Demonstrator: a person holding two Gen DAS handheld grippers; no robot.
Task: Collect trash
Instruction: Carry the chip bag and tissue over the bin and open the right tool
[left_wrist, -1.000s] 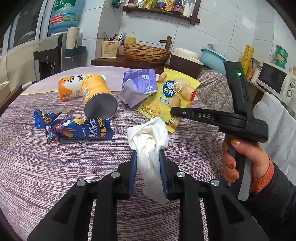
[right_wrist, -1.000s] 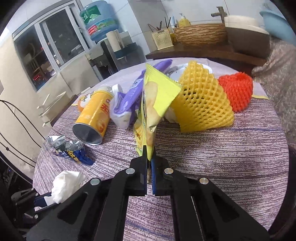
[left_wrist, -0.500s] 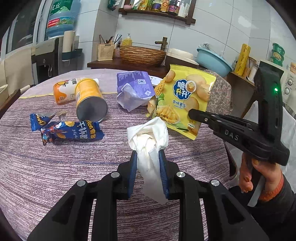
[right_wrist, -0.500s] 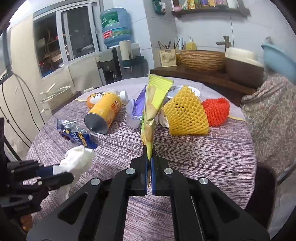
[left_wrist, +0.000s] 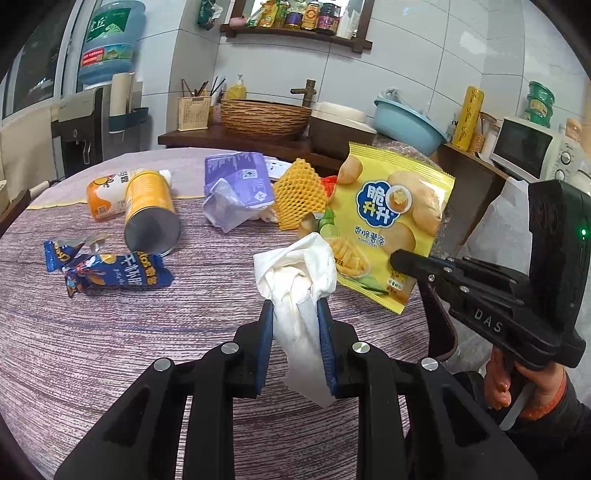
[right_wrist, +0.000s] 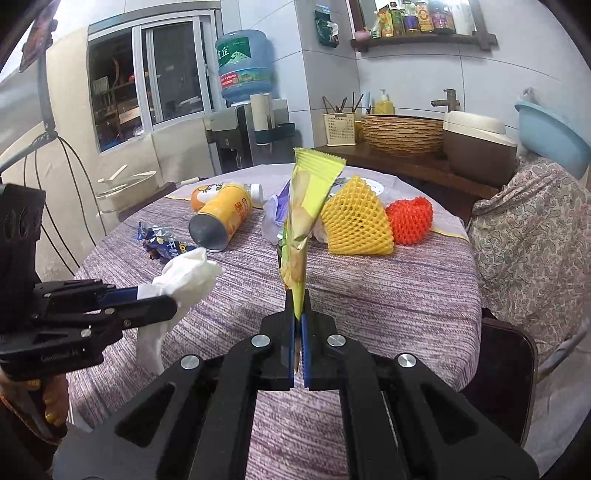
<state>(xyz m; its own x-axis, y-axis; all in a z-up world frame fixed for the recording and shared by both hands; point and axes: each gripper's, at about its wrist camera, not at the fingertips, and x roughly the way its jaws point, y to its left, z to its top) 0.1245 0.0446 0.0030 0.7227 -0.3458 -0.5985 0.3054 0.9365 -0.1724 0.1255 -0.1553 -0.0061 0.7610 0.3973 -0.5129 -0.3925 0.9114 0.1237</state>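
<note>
Above the round table (left_wrist: 110, 350) with its striped purple cloth, we grip a crumpled white tissue (left_wrist: 299, 280) in the left gripper (left_wrist: 295, 314), jaws clamped on it, and a yellow potato-chip bag (right_wrist: 303, 221) by its lower edge in the right gripper (right_wrist: 298, 314), jaws pinched together; on the cloth lie a yellow can (left_wrist: 149, 210), a blue wrapper (left_wrist: 110, 271) and a yellow foam net (right_wrist: 354, 229)

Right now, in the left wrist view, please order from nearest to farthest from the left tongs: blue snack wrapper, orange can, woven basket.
1. Blue snack wrapper, on the table, left.
2. Orange can, lying behind it.
3. Woven basket, on the counter beyond.
</note>
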